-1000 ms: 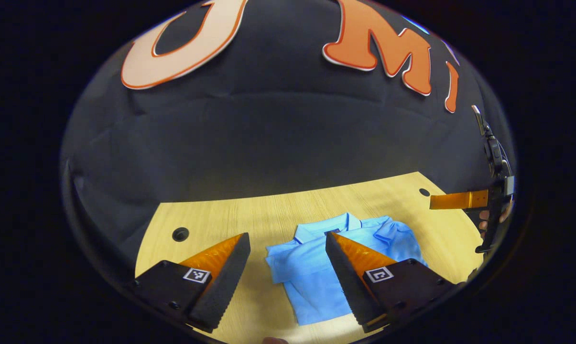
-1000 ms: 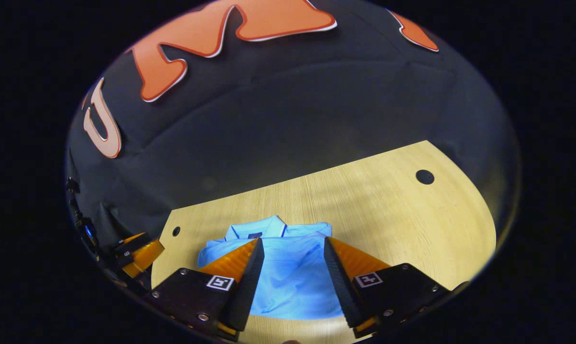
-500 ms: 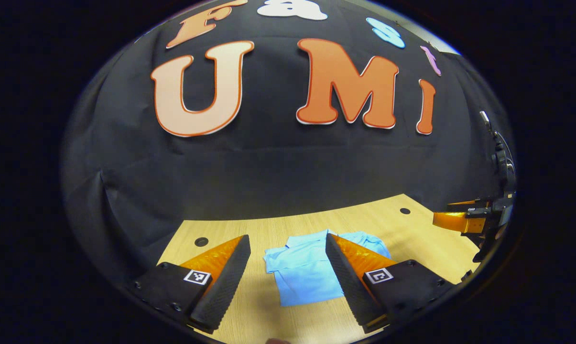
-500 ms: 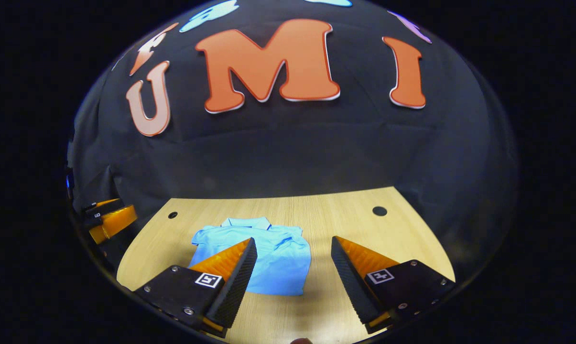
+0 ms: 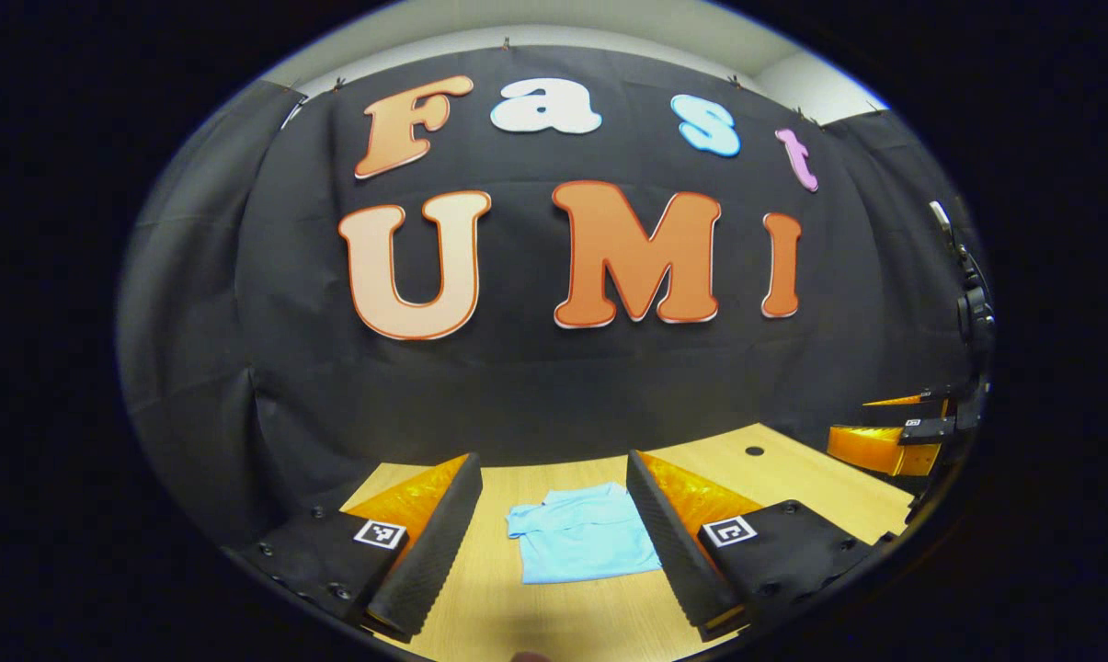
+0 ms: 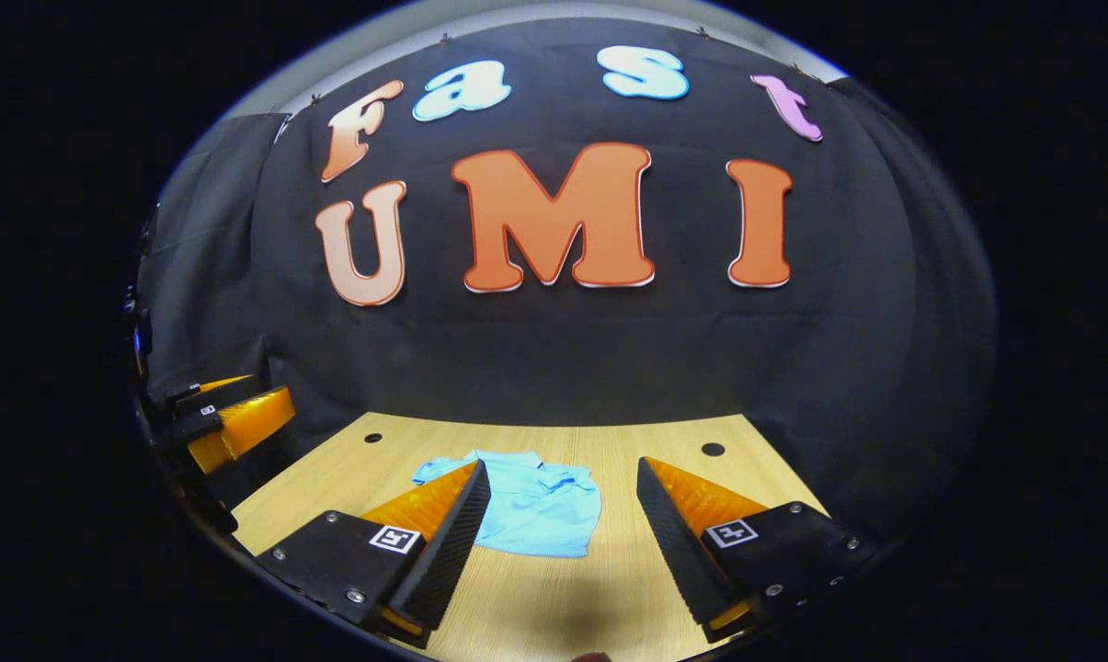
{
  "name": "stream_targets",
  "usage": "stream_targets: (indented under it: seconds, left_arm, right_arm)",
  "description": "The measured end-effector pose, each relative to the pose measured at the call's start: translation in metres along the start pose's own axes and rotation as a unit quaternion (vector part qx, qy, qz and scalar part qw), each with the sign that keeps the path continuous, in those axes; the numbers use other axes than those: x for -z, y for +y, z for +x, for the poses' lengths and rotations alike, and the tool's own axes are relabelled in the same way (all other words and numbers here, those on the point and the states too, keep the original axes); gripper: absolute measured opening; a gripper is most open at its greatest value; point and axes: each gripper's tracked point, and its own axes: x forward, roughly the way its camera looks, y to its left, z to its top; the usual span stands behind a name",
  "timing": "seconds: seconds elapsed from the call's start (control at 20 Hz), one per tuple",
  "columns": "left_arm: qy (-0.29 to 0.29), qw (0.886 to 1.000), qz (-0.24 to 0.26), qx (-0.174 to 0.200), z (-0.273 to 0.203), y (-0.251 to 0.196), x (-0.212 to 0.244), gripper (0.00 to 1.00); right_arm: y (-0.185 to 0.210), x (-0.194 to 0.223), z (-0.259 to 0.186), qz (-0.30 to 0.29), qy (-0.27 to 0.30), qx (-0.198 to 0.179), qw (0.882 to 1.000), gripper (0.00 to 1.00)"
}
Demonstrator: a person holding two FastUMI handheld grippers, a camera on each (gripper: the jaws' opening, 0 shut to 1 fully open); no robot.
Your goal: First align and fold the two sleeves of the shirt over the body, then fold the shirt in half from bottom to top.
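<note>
A light blue shirt (image 5: 583, 542) lies folded into a small rectangle on the wooden table (image 5: 793, 473), collar toward the far wall. My left gripper (image 5: 554, 533) hangs open above and in front of it, with nothing between its fingers. In the right gripper view the same shirt (image 6: 540, 510) rests on the table (image 6: 627, 450), partly behind one finger. My right gripper (image 6: 561, 533) is open too, raised clear of the cloth. The right gripper (image 5: 889, 441) also shows at the far right of the left gripper view, and the left gripper (image 6: 236, 423) at the left edge of the right gripper view.
Black cloth walls close the booth behind the table. Small round holes (image 5: 754, 450) (image 6: 713, 450) (image 6: 372, 438) sit in the tabletop near its back edge. Bare wood lies on both sides of the shirt.
Both grippers have pulled back and up from the folded shirt, which now looks smaller and farther off. More of the back wall has come into sight. The shirt has stayed put.
</note>
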Motion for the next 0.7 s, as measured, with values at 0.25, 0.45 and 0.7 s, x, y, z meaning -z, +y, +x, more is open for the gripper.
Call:
stream_targets:
  seconds: [0.25, 0.45, 0.7]
  left_arm:
    - [-0.027, 1.000, -0.007, -0.011, -0.063, -0.021, -0.010, 1.00]
    - [-0.050, 0.998, -0.011, -0.018, -0.093, -0.032, -0.026, 1.00]
    - [-0.053, 0.998, 0.002, -0.017, -0.111, -0.046, -0.029, 1.00]
  right_arm:
    - [-0.002, -0.016, -0.052, -0.037, -0.053, -0.004, 0.998, 0.96]
    - [0.012, -0.014, -0.069, -0.051, -0.063, -0.023, 0.996, 0.97]
    - [0.024, -0.015, -0.084, -0.062, -0.070, -0.036, 0.995, 0.97]
